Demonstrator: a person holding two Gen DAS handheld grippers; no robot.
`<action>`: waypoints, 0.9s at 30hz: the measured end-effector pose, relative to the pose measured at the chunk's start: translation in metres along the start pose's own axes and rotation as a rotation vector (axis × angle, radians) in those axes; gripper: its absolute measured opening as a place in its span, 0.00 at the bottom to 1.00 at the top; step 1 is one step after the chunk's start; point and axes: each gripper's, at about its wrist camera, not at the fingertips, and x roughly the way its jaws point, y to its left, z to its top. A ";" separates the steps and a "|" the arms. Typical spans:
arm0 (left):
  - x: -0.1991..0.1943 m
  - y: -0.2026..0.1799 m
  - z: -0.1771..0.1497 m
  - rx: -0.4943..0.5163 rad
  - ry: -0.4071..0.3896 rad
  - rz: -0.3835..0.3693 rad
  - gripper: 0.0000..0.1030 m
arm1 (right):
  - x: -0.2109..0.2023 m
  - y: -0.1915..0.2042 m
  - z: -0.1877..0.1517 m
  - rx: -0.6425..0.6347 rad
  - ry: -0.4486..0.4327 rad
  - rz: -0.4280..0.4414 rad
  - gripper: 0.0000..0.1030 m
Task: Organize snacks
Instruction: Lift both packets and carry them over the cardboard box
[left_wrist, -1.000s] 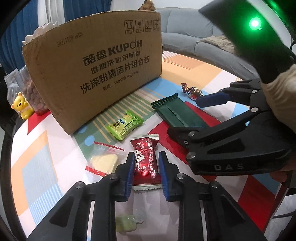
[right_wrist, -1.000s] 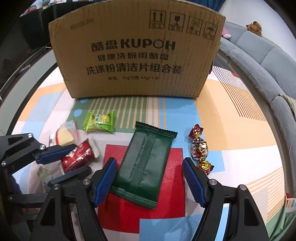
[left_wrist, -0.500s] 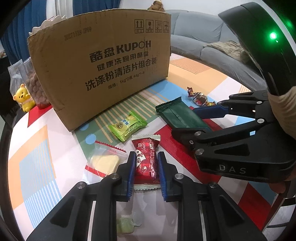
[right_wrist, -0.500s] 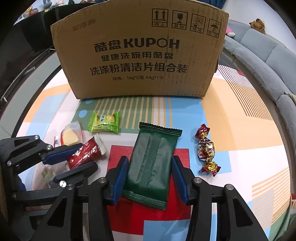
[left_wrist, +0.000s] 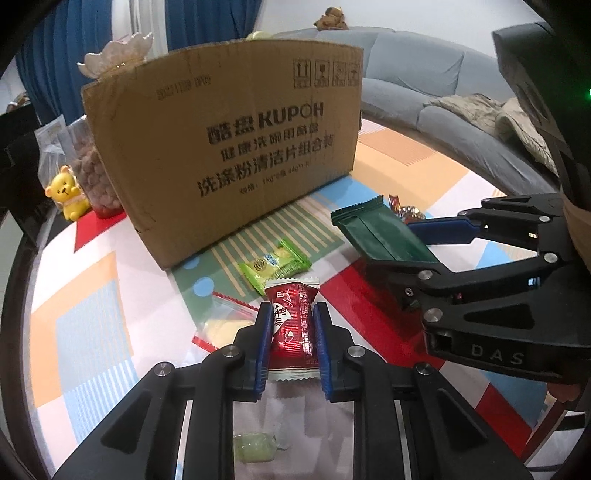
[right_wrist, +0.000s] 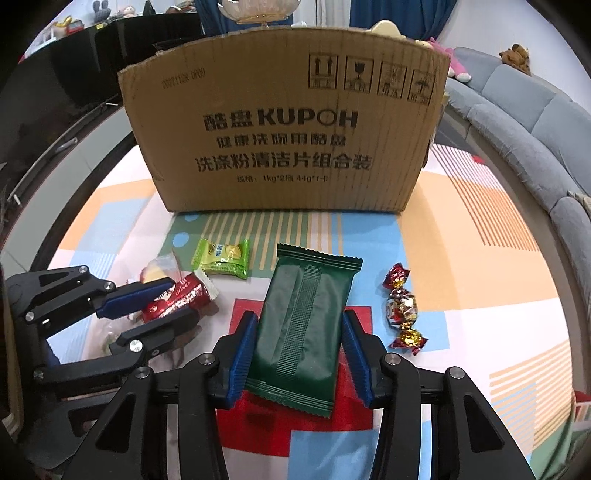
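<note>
My left gripper (left_wrist: 291, 325) is shut on a red snack packet (left_wrist: 293, 325) and holds it lifted off the table; it also shows in the right wrist view (right_wrist: 173, 297). My right gripper (right_wrist: 299, 332) is shut on a dark green snack packet (right_wrist: 301, 328), also raised; this packet shows in the left wrist view (left_wrist: 376, 232). A large cardboard box (right_wrist: 284, 136) stands upright behind the snacks. A light green packet (right_wrist: 221, 258), a clear bag with a yellow piece (left_wrist: 221, 321) and foil-wrapped candies (right_wrist: 402, 306) lie on the table.
A small pale green candy (left_wrist: 255, 446) lies under my left gripper. A yellow bear figure (left_wrist: 68, 192) and a bag of nuts (left_wrist: 92, 170) stand left of the box. A grey sofa (right_wrist: 535, 122) curves around the table's right side.
Both grippers closed on their packets and lifted them off the table. The right jaws were wide open one second ago; the box now looks nearer and more level.
</note>
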 end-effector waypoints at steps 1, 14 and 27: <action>-0.001 0.000 0.001 -0.004 -0.001 0.005 0.22 | -0.004 0.000 0.000 -0.002 -0.004 -0.002 0.46; -0.032 -0.006 0.012 -0.070 -0.028 0.082 0.22 | -0.038 -0.004 0.005 -0.011 -0.047 -0.002 0.46; -0.070 -0.013 0.024 -0.153 -0.048 0.179 0.22 | -0.078 -0.009 0.008 -0.021 -0.122 0.019 0.46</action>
